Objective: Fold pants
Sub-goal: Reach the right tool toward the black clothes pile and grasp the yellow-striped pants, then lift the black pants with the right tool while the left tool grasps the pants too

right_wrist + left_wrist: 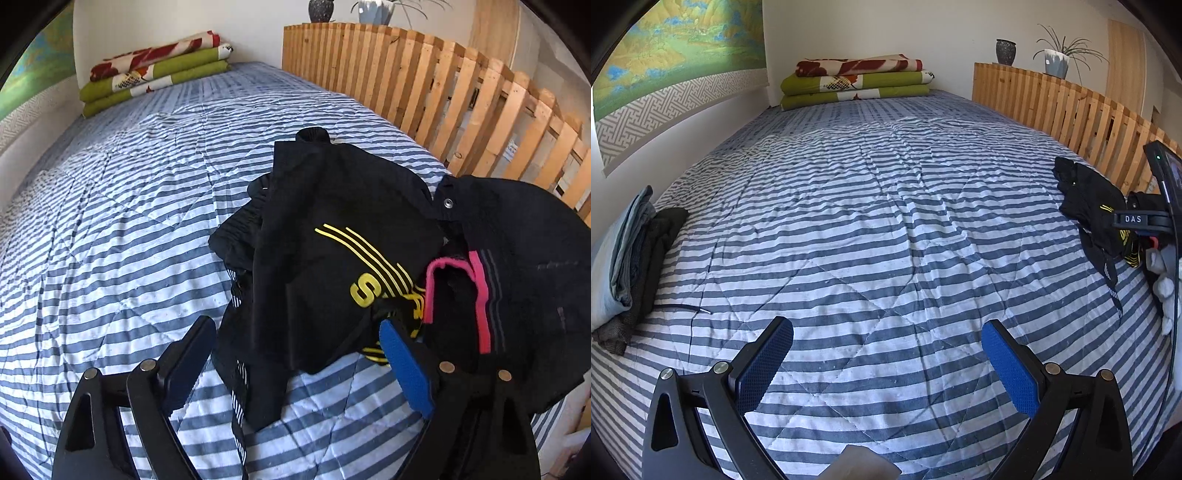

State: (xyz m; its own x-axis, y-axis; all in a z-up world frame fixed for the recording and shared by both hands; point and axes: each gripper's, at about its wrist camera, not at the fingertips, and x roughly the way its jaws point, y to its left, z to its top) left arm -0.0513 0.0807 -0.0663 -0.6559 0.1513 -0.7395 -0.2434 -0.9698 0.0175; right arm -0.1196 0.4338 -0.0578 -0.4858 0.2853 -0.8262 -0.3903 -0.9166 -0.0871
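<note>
right gripper [297, 354] wide open over crumpled black pants [325, 236], nothing gripped; left gripper [886, 350] open, empty, above striped quilt [871, 206]

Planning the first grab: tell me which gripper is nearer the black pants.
Right. The right gripper hangs open just above the black pants; the left gripper is open over bare bedspread, pants far to its right.

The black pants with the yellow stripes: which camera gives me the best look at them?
Right wrist view. The black pants fill its centre, crumpled, yellow stripes and lettering readable, lying between the open right tongs. The left wrist view shows the black pants only as a small heap at the far right edge.
</note>
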